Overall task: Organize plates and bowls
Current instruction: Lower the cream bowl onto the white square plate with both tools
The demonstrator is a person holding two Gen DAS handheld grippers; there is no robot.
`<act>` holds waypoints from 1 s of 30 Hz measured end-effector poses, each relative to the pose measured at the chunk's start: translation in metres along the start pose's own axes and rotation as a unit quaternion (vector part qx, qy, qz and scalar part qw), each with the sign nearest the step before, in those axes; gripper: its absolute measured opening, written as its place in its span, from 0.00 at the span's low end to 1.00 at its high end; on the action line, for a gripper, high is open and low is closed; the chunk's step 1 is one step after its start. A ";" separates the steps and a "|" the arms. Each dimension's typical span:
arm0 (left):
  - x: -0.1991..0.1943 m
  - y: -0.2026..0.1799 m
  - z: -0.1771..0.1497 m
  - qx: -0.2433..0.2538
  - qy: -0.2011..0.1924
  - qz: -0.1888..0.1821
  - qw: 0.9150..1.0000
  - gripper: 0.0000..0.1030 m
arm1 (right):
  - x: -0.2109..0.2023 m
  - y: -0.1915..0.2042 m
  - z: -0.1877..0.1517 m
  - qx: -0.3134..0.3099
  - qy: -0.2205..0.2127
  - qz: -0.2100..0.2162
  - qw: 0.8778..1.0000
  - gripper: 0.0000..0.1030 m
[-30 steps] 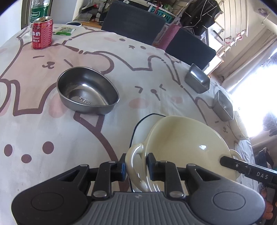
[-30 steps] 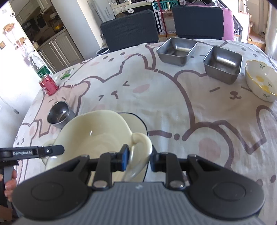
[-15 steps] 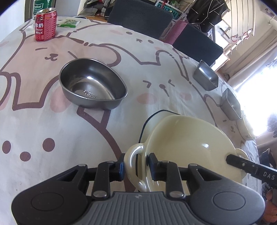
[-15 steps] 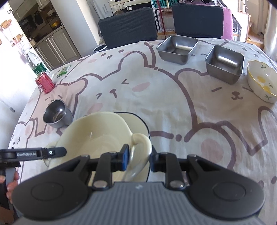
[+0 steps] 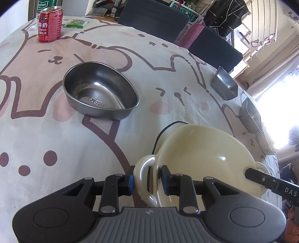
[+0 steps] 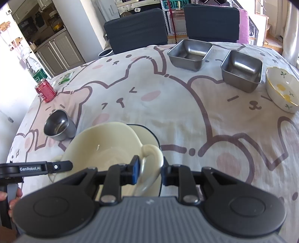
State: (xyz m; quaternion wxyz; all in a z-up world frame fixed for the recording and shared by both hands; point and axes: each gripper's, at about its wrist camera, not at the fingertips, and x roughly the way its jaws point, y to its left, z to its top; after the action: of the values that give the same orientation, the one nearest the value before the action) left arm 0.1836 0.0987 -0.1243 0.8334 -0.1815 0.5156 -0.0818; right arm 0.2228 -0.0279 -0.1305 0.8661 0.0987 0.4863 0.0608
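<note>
Bright window glare, fisheye-warped edges

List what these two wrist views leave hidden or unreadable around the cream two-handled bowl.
- Dark-rimmed cream plate under the cream two-handled bowl: mostly covered by the bowl in both views, so whether the bowl rests on it or hangs above is unclear.
- Yellow-flowered ceramic bowl: washed out by window glare in the left wrist view.
- Clear plastic bottle: cut off by the top edge, left wrist view.
- Person's hand: only fingertips show at the frame's edge.

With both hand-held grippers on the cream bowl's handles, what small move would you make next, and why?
Probably lower the cream bowl straight down. It hangs tilted over the dark-rimmed plate, held by the left hand-held gripper and right hand-held gripper.
</note>
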 end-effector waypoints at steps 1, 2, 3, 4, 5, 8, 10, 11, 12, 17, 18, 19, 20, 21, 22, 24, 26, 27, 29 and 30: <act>0.000 0.000 0.000 -0.001 0.000 0.001 1.000 0.29 | 0.000 0.000 0.000 -0.001 0.000 0.000 1.000 0.27; 0.000 0.001 0.000 -0.001 -0.001 0.001 1.000 0.29 | 0.000 0.000 0.000 -0.001 0.000 0.000 1.000 0.27; 0.000 0.001 0.000 -0.001 -0.001 0.001 1.000 0.29 | 0.000 0.000 0.000 -0.001 0.001 0.000 1.000 0.27; 0.000 0.001 0.000 -0.002 -0.002 0.001 1.000 0.29 | 0.001 0.001 0.000 -0.002 0.001 0.000 1.000 0.27; 0.000 0.001 0.001 -0.002 -0.002 0.001 1.000 0.29 | 0.001 0.001 0.000 -0.002 0.001 0.000 1.000 0.27; 0.000 0.000 0.000 0.000 -0.002 0.003 1.000 0.29 | 0.001 0.001 0.000 -0.005 0.001 -0.001 1.000 0.27; 0.001 0.000 0.000 0.000 -0.002 0.004 1.000 0.30 | 0.001 0.002 0.000 -0.006 0.002 -0.002 1.000 0.27; 0.001 0.000 0.000 -0.001 -0.001 0.005 1.000 0.30 | 0.001 0.002 0.000 -0.008 0.004 -0.003 1.000 0.27; 0.001 0.000 0.001 -0.001 -0.002 0.005 1.000 0.30 | 0.002 0.002 0.000 -0.010 0.005 -0.004 1.000 0.27; 0.000 -0.005 0.001 0.013 -0.004 0.012 1.000 0.29 | 0.006 -0.001 0.001 -0.006 0.017 -0.002 1.000 0.28; 0.000 -0.005 0.000 0.016 -0.005 0.013 1.000 0.29 | 0.007 -0.002 0.001 -0.001 0.020 0.001 1.000 0.28; 0.000 -0.006 0.000 0.018 -0.006 0.014 1.000 0.29 | 0.007 -0.004 0.001 0.002 0.022 0.002 1.000 0.28; 0.000 -0.007 0.000 0.020 -0.006 0.015 1.000 0.29 | 0.008 -0.005 0.001 0.005 0.024 0.004 1.000 0.28; -0.001 -0.007 0.000 0.021 -0.006 0.016 1.000 0.29 | 0.009 -0.007 0.001 0.008 0.026 0.006 1.000 0.28; -0.001 -0.008 0.000 0.022 -0.007 0.017 1.000 0.29 | 0.009 -0.007 0.001 0.010 0.027 0.007 1.000 0.28; -0.001 -0.008 0.000 0.025 -0.007 0.018 1.000 0.29 | 0.010 -0.009 0.002 0.013 0.030 0.009 0.999 0.28; -0.001 -0.009 0.000 0.028 -0.007 0.019 0.999 0.29 | 0.011 -0.009 0.002 0.013 0.031 0.009 0.999 0.28; -0.001 -0.009 0.000 0.030 -0.007 0.019 0.999 0.29 | 0.012 -0.009 0.002 0.012 0.032 0.008 0.999 0.28; -0.001 -0.010 0.000 0.034 -0.006 0.020 0.999 0.29 | 0.013 -0.010 0.003 0.014 0.033 0.010 0.999 0.29; -0.001 -0.011 0.000 0.037 -0.005 0.021 0.999 0.29 | 0.014 -0.012 0.004 0.018 0.035 0.011 0.999 0.29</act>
State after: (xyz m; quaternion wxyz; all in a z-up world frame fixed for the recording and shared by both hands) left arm 0.1839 0.0891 -0.1192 0.8436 -0.1405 0.5117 -0.0821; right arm 0.2333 -0.0369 -0.1428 0.8458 0.1175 0.5163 0.0653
